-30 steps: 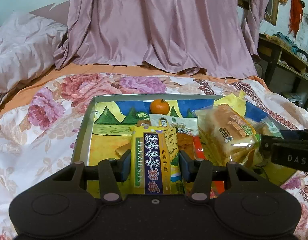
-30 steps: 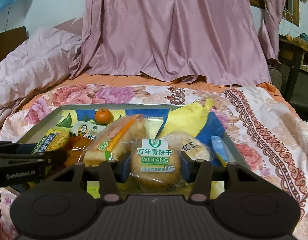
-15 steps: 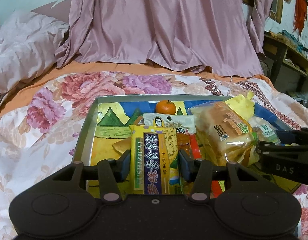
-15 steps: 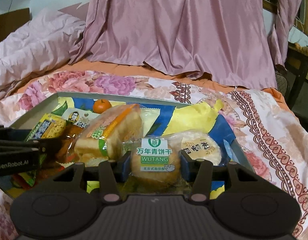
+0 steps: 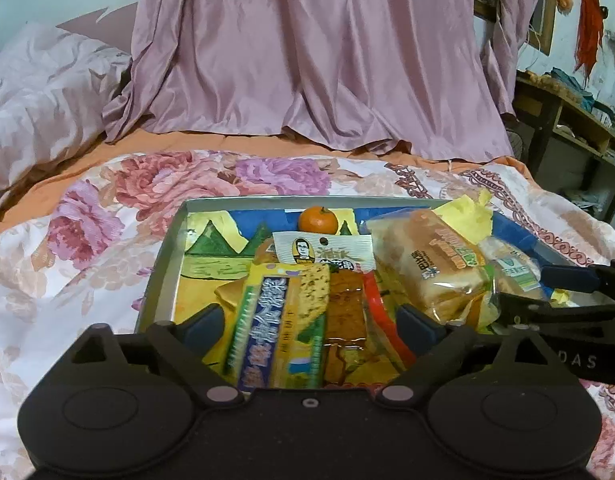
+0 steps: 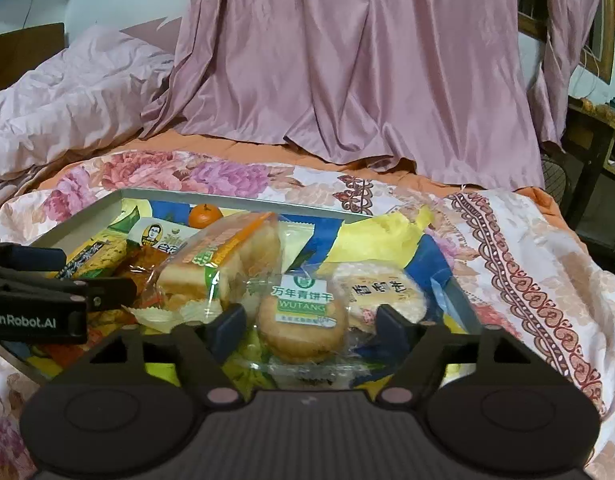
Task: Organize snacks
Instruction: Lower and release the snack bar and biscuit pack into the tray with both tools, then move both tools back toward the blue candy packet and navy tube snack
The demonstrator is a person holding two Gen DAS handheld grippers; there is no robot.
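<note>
both tongs have just sprung apart: the left gripper (image 5: 311, 322) frees the cracker pack (image 5: 275, 320), the right gripper (image 6: 305, 326) frees the biscuit (image 6: 301, 326). both snacks lie at the tray's (image 5: 163, 276) six o'clock edge; placing looks done.

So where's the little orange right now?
The orange sits in the tray against its far rim, just behind the white snack packet with a face on it.

Home bedroom: floral bedspread (image 5: 107, 216), rumpled pink quilt (image 6: 67, 92), pink curtain (image 5: 307, 60), cluttered wooden shelf (image 5: 567, 104).
</note>
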